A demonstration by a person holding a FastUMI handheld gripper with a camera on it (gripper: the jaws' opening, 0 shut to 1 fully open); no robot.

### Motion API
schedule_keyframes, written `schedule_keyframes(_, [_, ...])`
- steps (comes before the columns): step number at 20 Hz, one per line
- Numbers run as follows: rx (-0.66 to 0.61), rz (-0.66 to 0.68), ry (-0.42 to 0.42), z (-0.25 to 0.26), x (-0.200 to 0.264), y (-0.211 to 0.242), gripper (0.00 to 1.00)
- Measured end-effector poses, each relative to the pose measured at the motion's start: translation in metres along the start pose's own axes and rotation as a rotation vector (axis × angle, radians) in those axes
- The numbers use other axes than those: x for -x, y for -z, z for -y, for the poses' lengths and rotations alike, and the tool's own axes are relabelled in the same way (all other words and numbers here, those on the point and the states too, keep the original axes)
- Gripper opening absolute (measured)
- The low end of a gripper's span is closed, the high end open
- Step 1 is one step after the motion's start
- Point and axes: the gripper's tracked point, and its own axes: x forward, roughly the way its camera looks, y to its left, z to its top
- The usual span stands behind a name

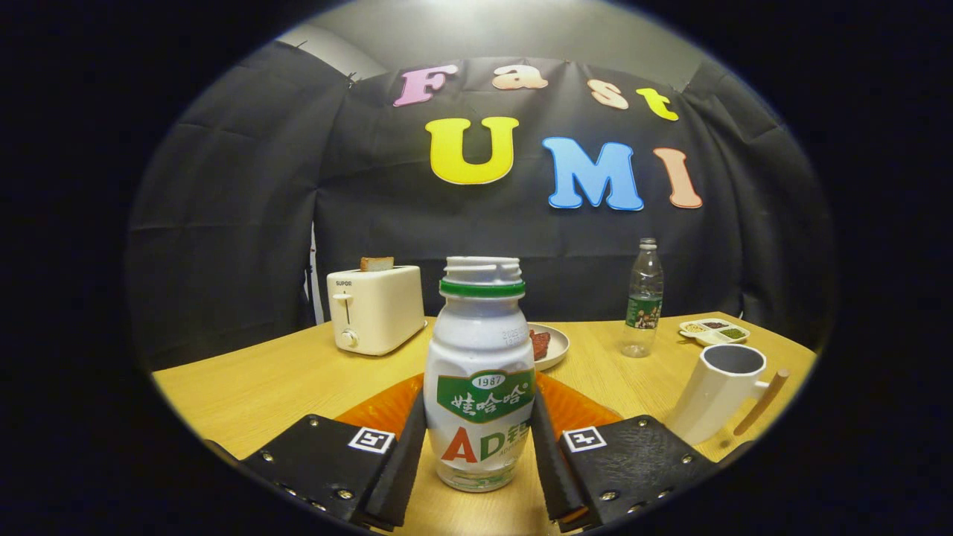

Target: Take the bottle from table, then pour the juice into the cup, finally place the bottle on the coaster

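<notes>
Two fingers flank the bottle, one each side, pads w/ its lower body between them; they look clamped on it, though actual pressure can't be confirmed. Gripper sits low on the label, prob. so the neck stays free for pouring. Bottle is upright, long axis vertical, open mouth pointing straight up, cap off. Base seems to rest on the table, just in front of the orange coaster, which lies behind it. Cup stands to the right, apart from the bottle, leaning in the fisheye, handle turned away. Toaster and plate sit farther back.
</notes>
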Motion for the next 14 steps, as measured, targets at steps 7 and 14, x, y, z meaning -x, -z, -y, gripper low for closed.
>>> schedule_keyframes(7, [-0.045, -0.020, 0.052, 0.015, 0.018, -0.018, 0.68])
schedule_keyframes(14, [-0.125, -0.003, 0.091, 0.034, 0.035, -0.039, 0.67])
